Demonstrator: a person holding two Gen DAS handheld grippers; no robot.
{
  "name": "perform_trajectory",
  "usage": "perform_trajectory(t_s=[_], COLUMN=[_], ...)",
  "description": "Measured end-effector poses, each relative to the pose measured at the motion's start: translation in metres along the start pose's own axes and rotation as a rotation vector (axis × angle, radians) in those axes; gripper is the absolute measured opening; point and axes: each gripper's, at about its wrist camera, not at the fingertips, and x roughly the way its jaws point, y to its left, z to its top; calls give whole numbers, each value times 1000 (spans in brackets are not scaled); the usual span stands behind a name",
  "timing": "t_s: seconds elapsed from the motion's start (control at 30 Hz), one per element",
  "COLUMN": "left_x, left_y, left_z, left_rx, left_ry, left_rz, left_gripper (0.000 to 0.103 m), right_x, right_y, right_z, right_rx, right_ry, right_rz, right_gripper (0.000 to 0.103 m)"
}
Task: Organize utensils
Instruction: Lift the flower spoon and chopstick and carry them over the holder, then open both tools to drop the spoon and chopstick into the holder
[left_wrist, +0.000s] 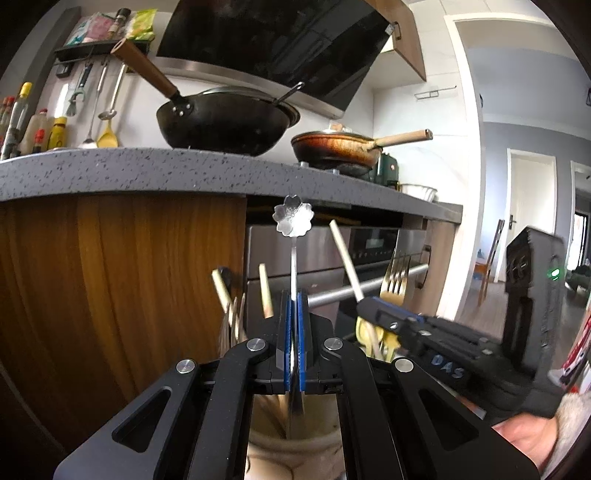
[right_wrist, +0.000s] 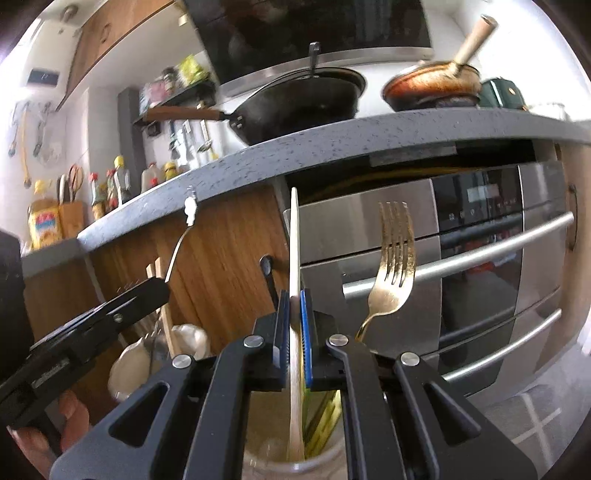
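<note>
My left gripper (left_wrist: 294, 301) is shut on the handle of a silver spoon (left_wrist: 293, 220) with a flower-shaped end, held upright over a cream jar (left_wrist: 291, 448) that holds wooden chopsticks (left_wrist: 221, 286). The spoon also shows in the right wrist view (right_wrist: 190, 210). My right gripper (right_wrist: 294, 299) is shut on a pale chopstick (right_wrist: 294, 240), upright over a glass jar (right_wrist: 295, 461) that holds a gold fork (right_wrist: 393, 273). The right gripper (left_wrist: 369, 308) shows at right in the left wrist view, with the chopstick (left_wrist: 345, 258) and fork (left_wrist: 397, 282).
Ahead stand a wood cabinet front (left_wrist: 122, 277) and a steel oven (right_wrist: 480, 258) with bar handles under a grey speckled counter (left_wrist: 147, 170). A black wok (left_wrist: 225, 122) and a brown pan (left_wrist: 336, 146) sit on the counter. Bottles (right_wrist: 44, 221) line its left end.
</note>
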Motion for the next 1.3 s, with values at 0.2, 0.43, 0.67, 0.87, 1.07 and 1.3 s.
perform_trajectory(t_s=[0.2,0.43,0.67,0.87,1.07,1.3], left_x=[-5,-5,4,8,11,12], left_y=[-1,-5,-5,-6,-7,-9], left_z=[-10,-4,0,0,1,2], left_rx=[6,29,7,-3,4,6], left_ry=[60,175,277,307,323,328], left_rz=[8,8,5,-1,-2,2], left_gripper=[3,3,3,4,4,4], right_x=[-7,-4,5,9,13,14], right_y=[6,12,12,12,12,9], right_z=[-5,-7,-3,0,-3,-5], right_rx=[-52,-94,-78,-60,-52,-37], right_ry=[71,209,301,351,385,396], right_rz=[24,27,18,9,-1,-4], right_gripper=[6,5,5,5,5,5])
